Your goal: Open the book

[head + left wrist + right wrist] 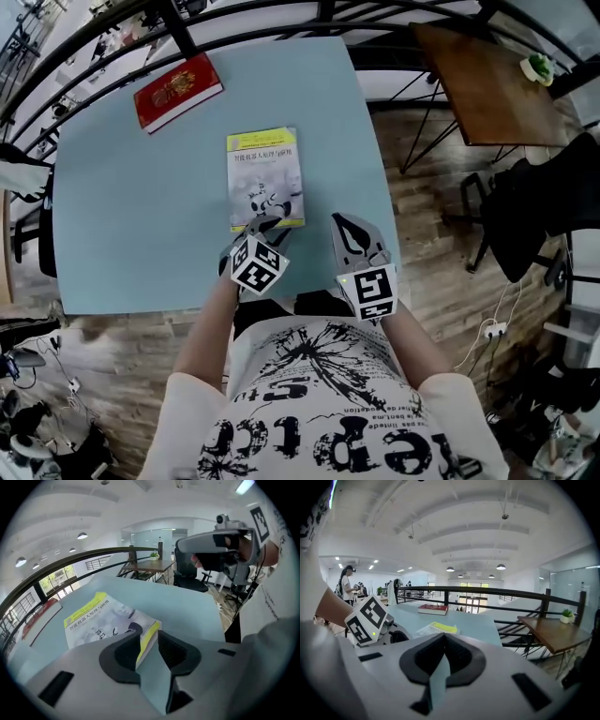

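A closed book (265, 173) with a yellow and white cover lies in the middle of the light blue table (141, 225). My left gripper (262, 225) is at the book's near edge, pointing down at it. In the left gripper view its jaws (149, 641) stand open with the near corner of the book (101, 618) between them; I cannot see the pads pressing on it. My right gripper (349, 225) hovers over bare table to the right of the book, off it. In the right gripper view its tips (443, 637) meet, with nothing between them.
A red book (176, 91) lies at the table's far left corner. A black railing (281, 23) runs behind the table. A brown wooden table (487, 84) and a dark chair (525, 206) stand to the right on the wooden floor.
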A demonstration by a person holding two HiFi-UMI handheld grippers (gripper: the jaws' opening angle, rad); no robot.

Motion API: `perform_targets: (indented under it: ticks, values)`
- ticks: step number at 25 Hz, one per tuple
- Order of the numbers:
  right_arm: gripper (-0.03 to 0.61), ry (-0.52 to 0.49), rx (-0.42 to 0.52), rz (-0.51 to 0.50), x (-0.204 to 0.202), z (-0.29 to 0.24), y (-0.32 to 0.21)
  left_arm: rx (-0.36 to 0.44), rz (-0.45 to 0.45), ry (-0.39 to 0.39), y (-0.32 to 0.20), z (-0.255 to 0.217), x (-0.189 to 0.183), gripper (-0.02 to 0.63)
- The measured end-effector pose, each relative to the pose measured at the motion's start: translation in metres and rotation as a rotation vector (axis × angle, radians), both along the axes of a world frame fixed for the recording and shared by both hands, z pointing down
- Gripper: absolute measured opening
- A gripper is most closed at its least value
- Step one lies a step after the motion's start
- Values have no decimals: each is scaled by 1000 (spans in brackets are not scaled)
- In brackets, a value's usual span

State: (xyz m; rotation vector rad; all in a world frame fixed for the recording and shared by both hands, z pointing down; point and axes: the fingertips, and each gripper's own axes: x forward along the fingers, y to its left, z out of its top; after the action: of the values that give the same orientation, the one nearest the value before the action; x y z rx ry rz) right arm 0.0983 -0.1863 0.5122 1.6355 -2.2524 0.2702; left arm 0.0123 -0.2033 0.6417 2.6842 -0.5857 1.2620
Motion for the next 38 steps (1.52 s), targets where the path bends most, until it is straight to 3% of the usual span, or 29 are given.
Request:
perform_targets:
  ticks: [11, 27, 38]
  values:
    - [11, 2, -11, 37, -11, 8, -3, 17, 102, -91, -6, 25, 7, 135]
    - [11, 11, -9, 20, -17, 3, 1, 6, 52, 2, -9, 0, 2, 25]
    - [11, 27, 19, -67, -45, -7, -6, 50, -90, 155, -20, -42, -23, 18]
